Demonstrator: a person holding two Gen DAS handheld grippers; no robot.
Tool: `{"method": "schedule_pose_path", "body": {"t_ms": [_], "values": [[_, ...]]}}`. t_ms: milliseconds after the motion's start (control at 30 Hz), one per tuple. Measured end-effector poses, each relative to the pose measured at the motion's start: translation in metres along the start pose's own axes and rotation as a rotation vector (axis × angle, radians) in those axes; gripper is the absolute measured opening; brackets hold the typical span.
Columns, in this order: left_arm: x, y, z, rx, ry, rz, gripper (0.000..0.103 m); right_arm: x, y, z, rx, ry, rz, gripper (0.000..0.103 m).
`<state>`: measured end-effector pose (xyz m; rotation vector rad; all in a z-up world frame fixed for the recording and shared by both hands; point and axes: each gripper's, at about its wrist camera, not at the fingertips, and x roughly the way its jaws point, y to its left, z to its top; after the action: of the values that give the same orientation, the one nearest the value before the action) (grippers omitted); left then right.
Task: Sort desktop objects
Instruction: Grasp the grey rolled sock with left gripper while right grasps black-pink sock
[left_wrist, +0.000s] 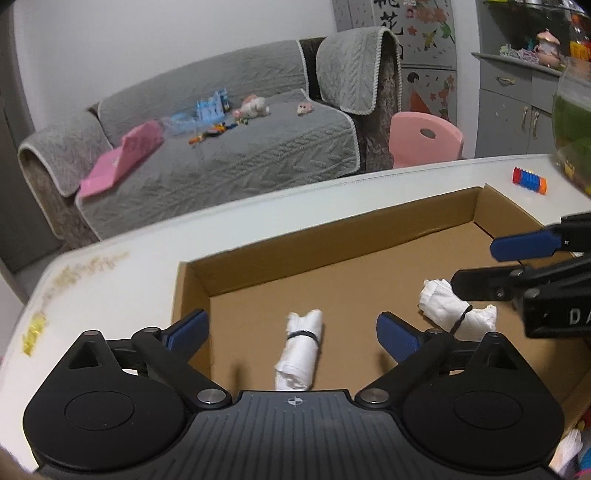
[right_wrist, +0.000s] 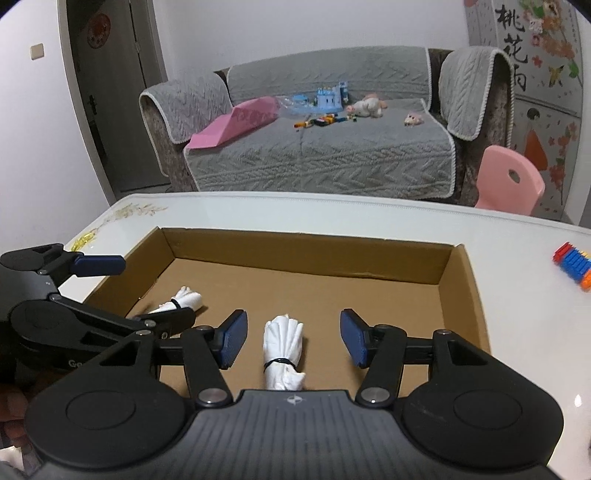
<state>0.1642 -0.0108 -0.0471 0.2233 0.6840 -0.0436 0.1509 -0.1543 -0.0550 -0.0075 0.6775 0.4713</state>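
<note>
white bundles (left_wrist: 300, 354), brown cardboard box (left_wrist: 332, 243), grey sofa (left_wrist: 221, 147)

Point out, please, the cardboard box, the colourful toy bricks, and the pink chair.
cardboard box (right_wrist: 306, 254), right wrist view, inner far wall.
colourful toy bricks (right_wrist: 574, 264), right wrist view, middle of the stack.
pink chair (right_wrist: 511, 179), right wrist view, backrest.

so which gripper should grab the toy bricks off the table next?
Right, probably. The bricks lie outside the box on its right side, nearer the open right gripper. The left gripper sits farther off.
</note>
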Motion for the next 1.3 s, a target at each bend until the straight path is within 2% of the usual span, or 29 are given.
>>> {"method": "schedule_pose_path", "body": {"t_ms": [200,367,633,733,767,900,1033,1100,1233,1300], "values": [[-0.027,0.004,0.01,0.021,-0.071,0.034,0.102,-0.015,0.0,0.003,-0.016,-0.039,0.007,0.055],[-0.078,0.031,0.007,0.005,-0.123,0.054,0.103,-0.049,0.0,0.0,-0.039,-0.097,0.033,0.06],[-0.158,0.09,-0.075,-0.147,-0.07,0.128,0.103,-0.109,-0.014,-0.028,-0.076,-0.131,0.129,0.077],[-0.166,0.1,-0.111,-0.192,-0.069,0.092,0.103,-0.125,-0.02,-0.041,-0.077,-0.139,0.173,0.086],[-0.165,0.1,-0.12,-0.196,-0.046,0.084,0.103,-0.13,-0.02,-0.05,-0.082,-0.141,0.178,0.086],[-0.18,0.093,-0.15,-0.175,-0.004,0.076,0.103,-0.151,-0.022,-0.091,-0.096,-0.136,0.151,0.09],[-0.208,0.091,-0.176,-0.261,-0.025,-0.046,0.103,-0.166,-0.027,-0.134,-0.022,-0.126,0.146,0.093],[-0.213,0.085,-0.185,-0.283,-0.024,-0.098,0.103,-0.17,-0.027,-0.144,0.019,-0.122,0.151,0.093],[-0.21,0.056,-0.192,-0.181,0.0,-0.092,0.103,-0.167,-0.011,-0.143,0.009,-0.132,0.207,0.094],[-0.208,0.045,-0.193,-0.135,-0.001,-0.076,0.103,-0.159,-0.001,-0.144,-0.007,-0.12,0.182,0.094]]}}
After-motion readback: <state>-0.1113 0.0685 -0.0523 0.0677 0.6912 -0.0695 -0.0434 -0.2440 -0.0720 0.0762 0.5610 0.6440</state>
